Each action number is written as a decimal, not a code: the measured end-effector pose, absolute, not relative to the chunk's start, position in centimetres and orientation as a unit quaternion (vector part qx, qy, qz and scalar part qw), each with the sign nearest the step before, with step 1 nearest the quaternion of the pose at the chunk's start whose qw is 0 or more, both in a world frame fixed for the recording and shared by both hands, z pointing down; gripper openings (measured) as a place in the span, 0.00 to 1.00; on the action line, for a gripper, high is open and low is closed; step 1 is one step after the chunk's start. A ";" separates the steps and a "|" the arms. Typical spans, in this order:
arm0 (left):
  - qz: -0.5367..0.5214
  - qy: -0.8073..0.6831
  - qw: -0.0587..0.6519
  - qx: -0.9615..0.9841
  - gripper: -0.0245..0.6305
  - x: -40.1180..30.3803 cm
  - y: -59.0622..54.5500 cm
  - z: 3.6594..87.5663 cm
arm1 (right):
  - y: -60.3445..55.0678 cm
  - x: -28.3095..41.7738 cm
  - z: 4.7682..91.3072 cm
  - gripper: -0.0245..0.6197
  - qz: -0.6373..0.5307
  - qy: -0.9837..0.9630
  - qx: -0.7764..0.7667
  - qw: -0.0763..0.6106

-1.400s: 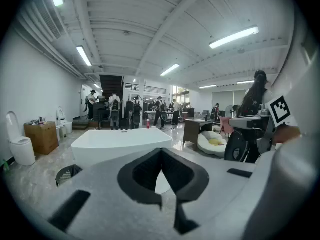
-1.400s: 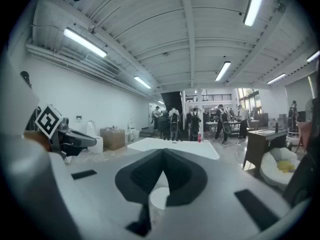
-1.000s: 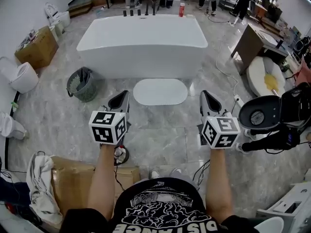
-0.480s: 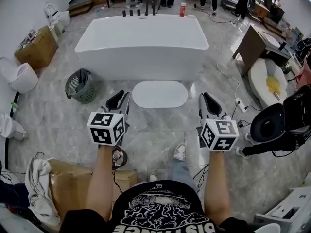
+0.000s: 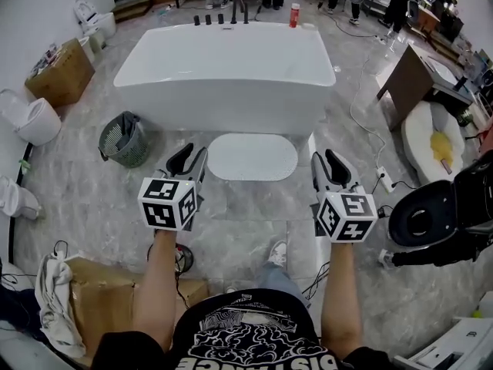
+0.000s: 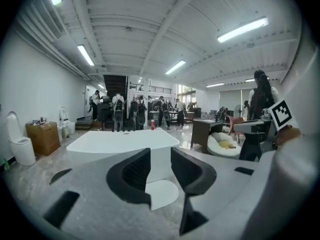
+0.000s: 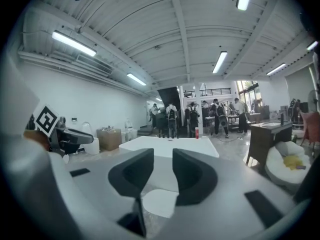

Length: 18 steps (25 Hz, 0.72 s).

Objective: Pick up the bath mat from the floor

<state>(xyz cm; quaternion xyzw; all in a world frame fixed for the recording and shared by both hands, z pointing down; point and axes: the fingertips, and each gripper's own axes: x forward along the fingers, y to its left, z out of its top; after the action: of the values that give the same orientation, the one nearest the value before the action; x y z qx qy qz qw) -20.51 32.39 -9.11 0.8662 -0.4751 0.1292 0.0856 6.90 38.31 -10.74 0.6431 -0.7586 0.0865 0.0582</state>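
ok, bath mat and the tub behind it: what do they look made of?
Bath mat: white, matte, faintly fine-textured and lying thin and flat on the floor. Probably soft textile or foam, can't tell which.
Bathtub: smooth, seamless white with a soft sheen. Likely acrylic or a cast solid surface.

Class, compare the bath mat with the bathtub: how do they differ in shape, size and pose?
The bath mat is a small oval; the bathtub is a much larger rounded rectangle. The bath mat lies flat on the floor; the bathtub stands tall behind it. Both are white.
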 end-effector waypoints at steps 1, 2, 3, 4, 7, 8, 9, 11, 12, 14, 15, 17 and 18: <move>0.134 -0.477 0.086 0.864 0.25 -19.7 31.5 -8.9 | 37.3 7.8 -10.6 0.23 0.089 -0.760 0.641 0.058; 0.136 -0.480 0.088 0.862 0.26 -19.1 30.7 -8.8 | 36.3 8.6 -10.5 0.23 0.092 -0.762 0.639 0.058; 0.137 -0.483 0.090 0.860 0.26 -18.5 29.9 -8.7 | 35.4 9.3 -10.4 0.24 0.094 -0.763 0.637 0.058; 0.138 -0.486 0.092 0.858 0.27 -18.0 29.2 -8.6 | 34.5 10.0 -10.3 0.25 0.096 -0.765 0.634 0.058; 0.142 -0.494 0.093 0.853 0.29 -16.5 27.0 -8.6 | 32.0 11.8 -10.0 0.28 0.104 -0.771 0.625 0.060; 0.143 -0.497 0.092 0.851 0.29 -15.9 26.3 -8.6 | 31.1 12.5 -9.9 0.29 0.106 -0.773 0.622 0.061; 0.143 -0.500 0.093 0.849 0.30 -15.3 25.6 -8.6 | 30.4 13.2 -9.8 0.30 0.108 -0.775 0.620 0.062; 0.142 -0.504 0.095 0.847 0.31 -14.0 24.2 -8.6 | 28.9 14.8 -9.6 0.31 0.111 -0.778 0.616 0.062; 0.142 -0.506 0.096 0.845 0.32 -13.3 23.5 -8.6 | 28.2 15.5 -9.5 0.32 0.112 -0.779 0.614 0.061; 0.143 -0.511 0.096 0.842 0.33 -12.3 22.4 -8.6 | 26.9 16.9 -9.3 0.33 0.114 -0.781 0.611 0.059; 0.144 -0.515 0.096 0.840 0.33 -11.9 21.9 -8.6 | 26.3 17.4 -9.2 0.33 0.116 -0.783 0.608 0.059; 0.147 -0.521 0.096 0.835 0.33 -11.5 21.0 -8.6 | 25.2 18.0 -9.0 0.35 0.119 -0.787 0.603 0.059; 0.148 -0.524 0.095 0.833 0.33 -11.4 20.7 -8.6 | 24.7 18.3 -8.9 0.35 0.120 -0.788 0.600 0.059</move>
<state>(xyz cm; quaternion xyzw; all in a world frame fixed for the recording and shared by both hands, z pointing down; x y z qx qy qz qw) -11.36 20.66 -8.63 0.8332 -0.5242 0.1479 0.0953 18.25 24.70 -8.89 0.6003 -0.7885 0.1200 0.0589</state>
